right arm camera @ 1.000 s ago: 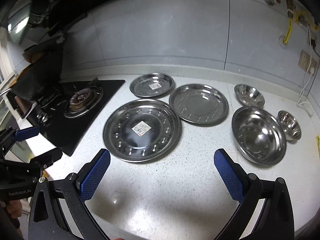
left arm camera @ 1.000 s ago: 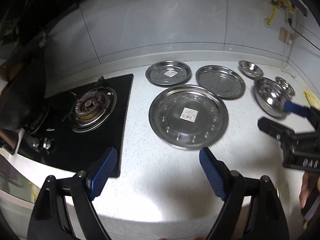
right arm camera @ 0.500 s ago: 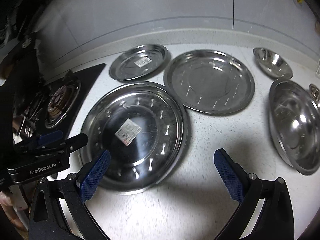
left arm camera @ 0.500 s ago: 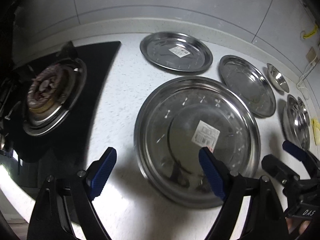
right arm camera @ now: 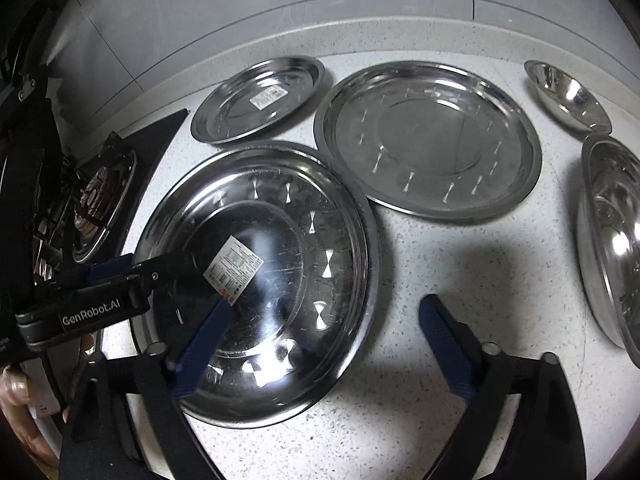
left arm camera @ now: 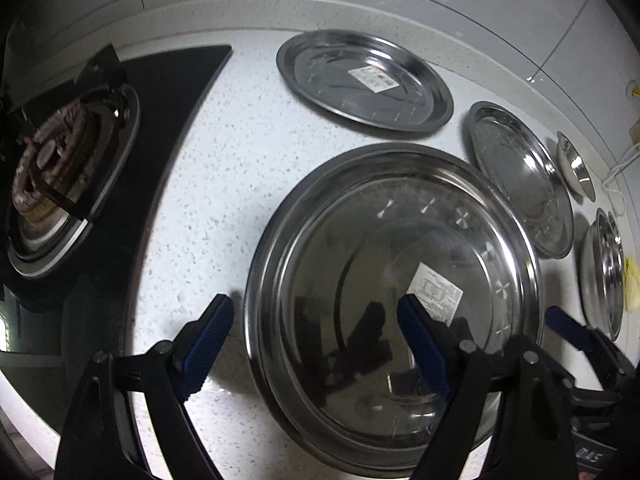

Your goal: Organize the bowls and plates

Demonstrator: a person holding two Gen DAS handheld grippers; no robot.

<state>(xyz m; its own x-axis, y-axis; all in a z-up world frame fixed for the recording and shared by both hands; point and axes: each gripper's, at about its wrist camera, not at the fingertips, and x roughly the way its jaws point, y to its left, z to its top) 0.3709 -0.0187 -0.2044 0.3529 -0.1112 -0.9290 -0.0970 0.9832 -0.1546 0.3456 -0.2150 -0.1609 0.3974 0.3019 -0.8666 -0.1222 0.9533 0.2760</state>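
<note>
The step in hand is judged to be the grasp of the large plate (left arm camera: 394,304), which lies on the speckled counter (left arm camera: 224,168) and fills the lower centre of the left wrist view. The left gripper (left arm camera: 316,344) is held spread, its jaws straddling the plate's left rim with nothing pinched: one finger is seen over the counter, the other over the plate's floor near the label. The right gripper (right arm camera: 332,344) is seen straddling the opposite rim, in the lower middle of its frame; its jaws are closing, the rim lies between them, and no pad is yet pressed on it.

The next move appears to call for both rims to be pinched evenly before any lift, since the thin, slick steel may slip.

The medium plate (right arm camera: 428,140) and small plate (right arm camera: 260,100) are shown whole in the right wrist view, at the upper centre. The stove burner (left arm camera: 68,168) is shown clearly only in the left wrist view, at the left. The bowls (right arm camera: 612,240) are cut off at the right edge in both views.
</note>
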